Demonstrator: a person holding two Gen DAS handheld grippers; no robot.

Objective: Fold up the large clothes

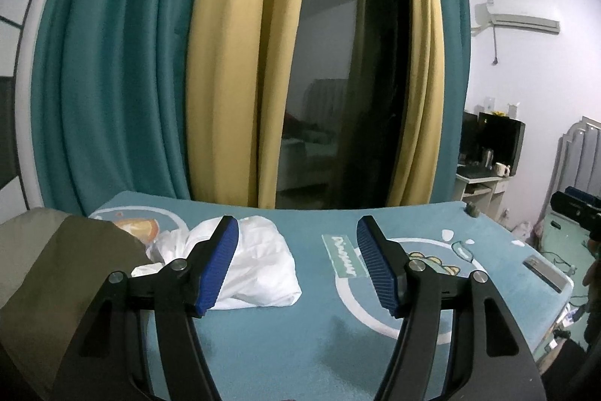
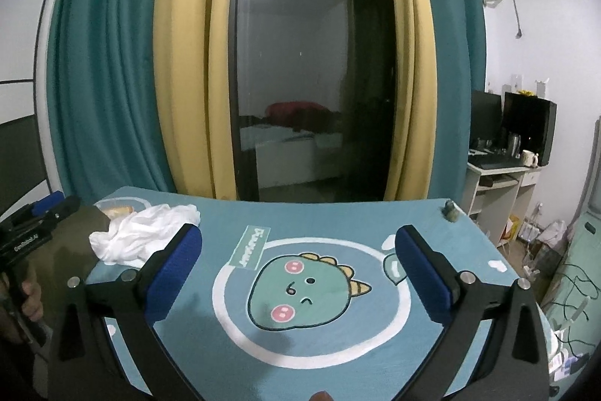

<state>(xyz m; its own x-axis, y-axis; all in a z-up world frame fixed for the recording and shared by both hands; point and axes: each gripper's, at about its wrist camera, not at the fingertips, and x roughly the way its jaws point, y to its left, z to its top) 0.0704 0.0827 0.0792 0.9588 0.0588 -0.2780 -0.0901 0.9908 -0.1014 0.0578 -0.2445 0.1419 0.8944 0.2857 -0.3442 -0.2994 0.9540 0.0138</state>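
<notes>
A crumpled white garment (image 1: pixel 259 269) lies on the blue dinosaur-print mat (image 1: pixel 270 341), just beyond my left gripper's left finger. An olive-green garment (image 1: pixel 56 269) is heaped at the mat's left end. My left gripper (image 1: pixel 296 232) hangs open above the mat with nothing between its blue pads. In the right wrist view the white garment (image 2: pixel 146 232) sits at the far left and the olive garment (image 2: pixel 71 250) beside it. My right gripper (image 2: pixel 296 243) is open over the dinosaur print (image 2: pixel 300 292), holding nothing. The other gripper (image 2: pixel 33 224) shows at the left edge, in a hand.
Teal and yellow curtains (image 1: pixel 150 81) and a dark glass door (image 2: pixel 311 62) stand behind the mat's far edge. A desk with monitors and a mug (image 2: pixel 514 153) is at the right. A small dark object (image 2: pixel 450 209) sits on the mat's far right corner. Cables and bags lie on the floor at right.
</notes>
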